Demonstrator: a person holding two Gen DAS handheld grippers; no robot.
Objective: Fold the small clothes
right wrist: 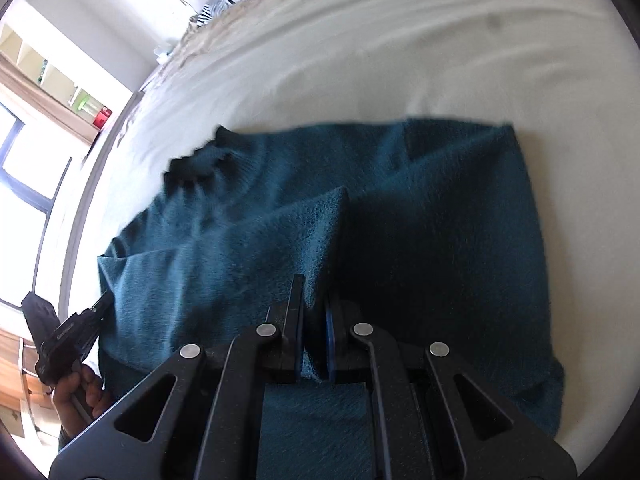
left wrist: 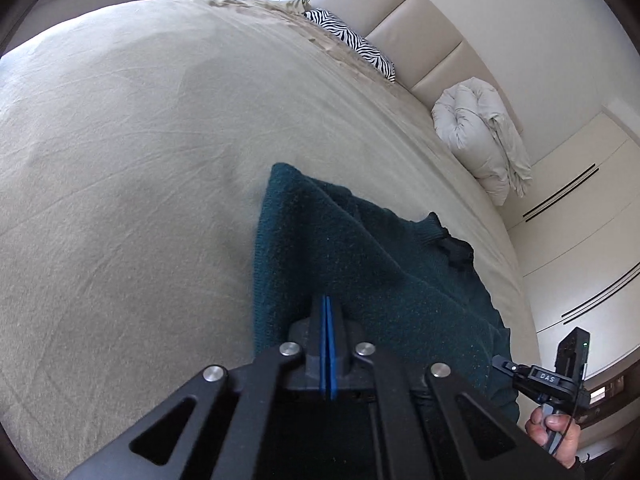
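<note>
Nearest the right wrist camera, a fold of the teal sweater (right wrist: 304,240) is pinched between the narrowly parted blue-padded fingers of the right gripper (right wrist: 314,312), while in the left wrist view the left gripper (left wrist: 327,308) is seen pressed fully closed, its blue pads touching, though whether cloth is caught at its tips cannot be told. Beyond both, the sweater is spread partly folded on the beige bed sheet (left wrist: 140,168). Farther off, a zebra-striped pillow (left wrist: 356,46) and a rolled white duvet (left wrist: 480,132) are set against the padded headboard (left wrist: 404,20).

Beige-sheeted bed (left wrist: 120,140), padded headboard (left wrist: 404,28), zebra pillow (left wrist: 352,44), white wardrobe (left wrist: 580,208).
</note>
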